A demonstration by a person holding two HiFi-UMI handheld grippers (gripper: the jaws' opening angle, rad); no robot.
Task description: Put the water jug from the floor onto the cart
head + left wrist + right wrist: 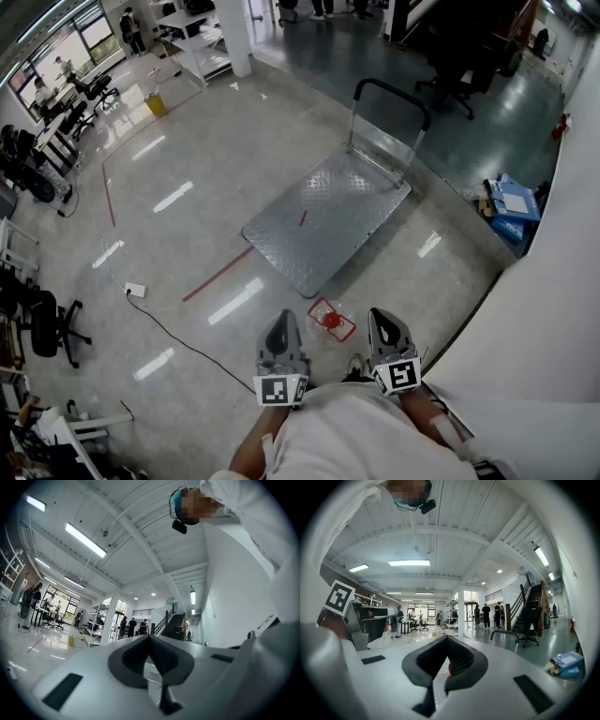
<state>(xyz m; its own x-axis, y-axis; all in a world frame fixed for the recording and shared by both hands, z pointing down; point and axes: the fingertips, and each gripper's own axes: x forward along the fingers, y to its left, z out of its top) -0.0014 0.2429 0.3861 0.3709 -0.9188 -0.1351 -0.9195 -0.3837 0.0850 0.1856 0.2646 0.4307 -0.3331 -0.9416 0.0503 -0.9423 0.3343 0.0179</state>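
Two closed, empty tools, left gripper (282, 323) and right gripper (384, 321), hover lower centre, likely poised for the jug (331, 320) before the cart (323, 216).

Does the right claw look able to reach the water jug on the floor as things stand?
Probably yes: the water jug stands close by, just left of the right claw, with nothing between them. The claw is shut and held level, so it must open and dip first.

A black office chair (43, 328) stands well apart from blue boxes (514, 204).
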